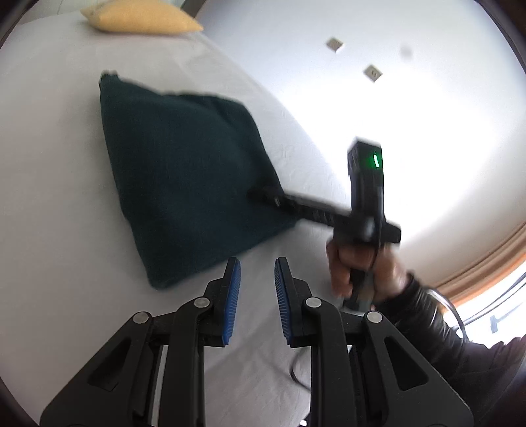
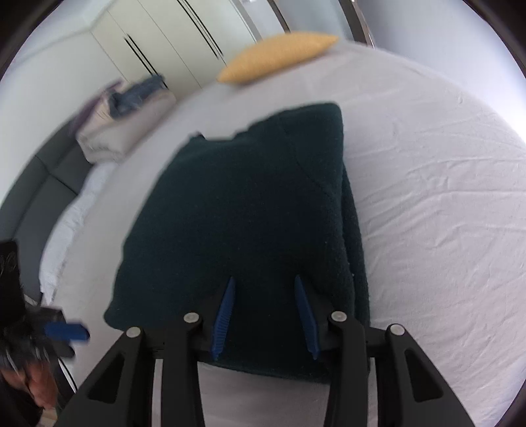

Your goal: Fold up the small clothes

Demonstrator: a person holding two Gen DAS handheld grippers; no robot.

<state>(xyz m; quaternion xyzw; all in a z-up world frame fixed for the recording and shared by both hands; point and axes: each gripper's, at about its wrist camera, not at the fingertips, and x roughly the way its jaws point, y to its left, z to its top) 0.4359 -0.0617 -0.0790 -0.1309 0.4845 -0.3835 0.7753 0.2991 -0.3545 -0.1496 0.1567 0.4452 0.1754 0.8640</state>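
Note:
A dark green garment (image 1: 184, 184) (image 2: 250, 210) lies folded into a thick rectangle on the white bed sheet (image 1: 49, 197). My left gripper (image 1: 257, 262) hovers over bare sheet just off the garment's near corner, open, its blue pads apart with nothing between them. A hand (image 1: 361, 266) holds my right gripper (image 1: 259, 194), which reaches over the garment's right corner. In the right wrist view the right gripper (image 2: 264, 278) is open above the garment's near edge, its pads (image 2: 227, 312) not gripping the cloth. The left gripper's blue pad (image 2: 67, 330) shows blurred at lower left.
A yellow pillow (image 1: 141, 18) (image 2: 279, 56) lies at the far end of the bed. A heap of bedding and blue clothes (image 2: 128, 121) sits beside the bed on the left, in front of pale wardrobe doors (image 2: 171, 42). White wall with sockets (image 1: 373, 73) on the other side.

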